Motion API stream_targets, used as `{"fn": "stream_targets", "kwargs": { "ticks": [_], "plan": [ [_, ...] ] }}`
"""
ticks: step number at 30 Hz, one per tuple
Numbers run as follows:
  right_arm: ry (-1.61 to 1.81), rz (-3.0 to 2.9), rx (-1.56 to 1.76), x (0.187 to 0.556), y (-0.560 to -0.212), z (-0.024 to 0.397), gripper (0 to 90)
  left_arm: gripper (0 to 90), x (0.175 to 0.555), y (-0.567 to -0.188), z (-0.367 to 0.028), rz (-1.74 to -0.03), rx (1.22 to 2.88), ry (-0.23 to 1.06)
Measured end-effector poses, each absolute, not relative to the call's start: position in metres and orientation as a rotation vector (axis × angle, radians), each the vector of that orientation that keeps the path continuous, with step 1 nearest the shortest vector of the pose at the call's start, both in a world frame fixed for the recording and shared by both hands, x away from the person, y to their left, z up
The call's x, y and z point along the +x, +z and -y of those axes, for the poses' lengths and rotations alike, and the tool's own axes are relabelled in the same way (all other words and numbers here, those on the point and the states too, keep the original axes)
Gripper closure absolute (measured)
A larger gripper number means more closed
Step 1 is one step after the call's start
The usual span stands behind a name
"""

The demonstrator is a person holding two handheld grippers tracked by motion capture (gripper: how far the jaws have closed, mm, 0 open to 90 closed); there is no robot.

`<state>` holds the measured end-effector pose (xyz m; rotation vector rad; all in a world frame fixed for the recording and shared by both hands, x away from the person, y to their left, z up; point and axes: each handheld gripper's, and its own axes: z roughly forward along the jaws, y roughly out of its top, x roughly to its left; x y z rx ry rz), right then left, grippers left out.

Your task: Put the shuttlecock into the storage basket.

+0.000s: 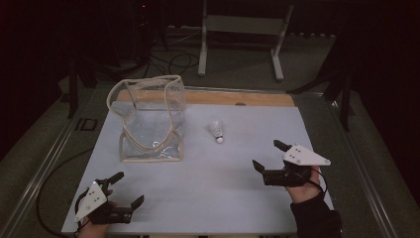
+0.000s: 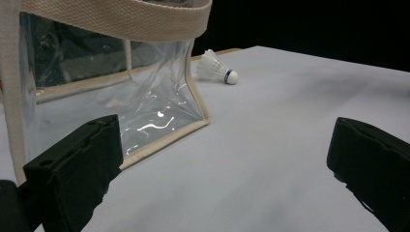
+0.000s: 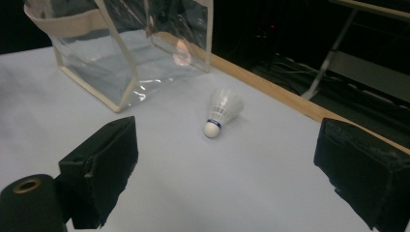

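A pale bench stood in a dark room. The shuttlecock lay beside the clear bag, nothing between. Left gripper and right gripper hovered, fingers spread, empty.

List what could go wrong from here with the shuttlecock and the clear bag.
1. The shuttlecock lies on its side, cork toward the right gripper; a squeeze on the feather skirt could crush it, or it may roll off when nudged.
2. The clear bag is soft, its rim sagging and its handles drooping across the mouth, so a drop may catch on them.
3. The left gripper is open and apart from the bag; unsteadied, the bag might tip or slide.
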<state>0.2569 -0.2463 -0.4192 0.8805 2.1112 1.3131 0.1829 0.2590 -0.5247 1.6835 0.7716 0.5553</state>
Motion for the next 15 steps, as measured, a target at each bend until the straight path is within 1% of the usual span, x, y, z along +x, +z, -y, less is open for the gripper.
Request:
{"fn": "stream_targets", "kwargs": {
  "ticks": [15],
  "plan": [
    [1.295,-2.141,0.886,0.274,-0.417,0.227,8.4,0.3,0.183,-0.525,-0.259,-0.772,1.684,0.55]
  ]
}}
